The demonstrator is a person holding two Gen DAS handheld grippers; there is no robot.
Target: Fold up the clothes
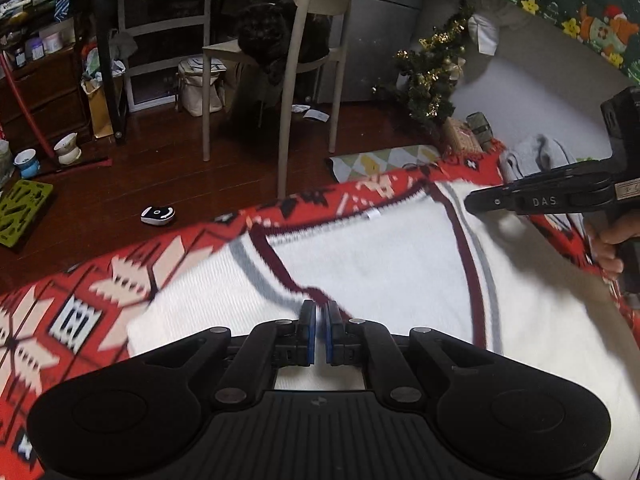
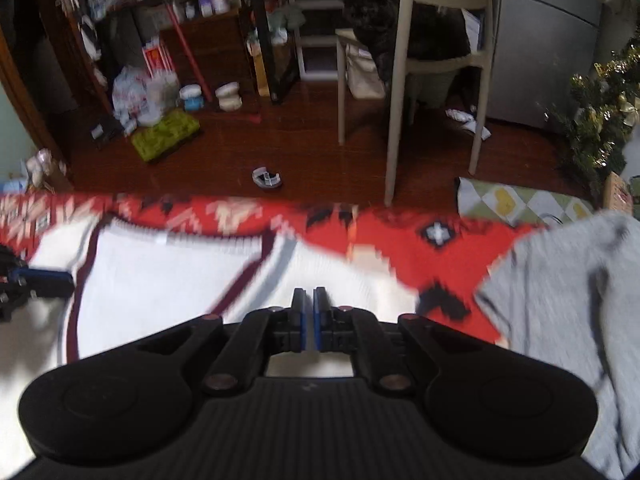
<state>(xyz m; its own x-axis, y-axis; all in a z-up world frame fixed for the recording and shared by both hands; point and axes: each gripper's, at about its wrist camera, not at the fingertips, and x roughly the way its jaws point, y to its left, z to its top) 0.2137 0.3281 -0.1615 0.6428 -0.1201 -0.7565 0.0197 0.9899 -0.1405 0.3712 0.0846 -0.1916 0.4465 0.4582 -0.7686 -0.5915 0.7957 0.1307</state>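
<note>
A white knit sweater (image 1: 380, 256) with maroon and grey V-neck trim lies flat on a red patterned blanket (image 1: 80, 300). My left gripper (image 1: 321, 308) is shut with nothing between its pads, over the sweater near the left neckline trim. My right gripper (image 2: 309, 295) is shut and empty over the sweater's (image 2: 168, 276) right shoulder. It also shows in the left wrist view (image 1: 476, 202) at the right. The left gripper's tip (image 2: 44, 280) shows at the left edge of the right wrist view. A grey garment (image 2: 568, 300) lies to the right on the blanket (image 2: 400, 236).
Beyond the blanket is dark wood floor with a beige chair (image 1: 304, 64), a dark pet (image 1: 260, 40) on a seat, a small white-and-black object (image 1: 158, 215), pet bowls (image 1: 68, 148), a green mat (image 1: 24, 212), shelves and a small Christmas tree (image 1: 432, 76).
</note>
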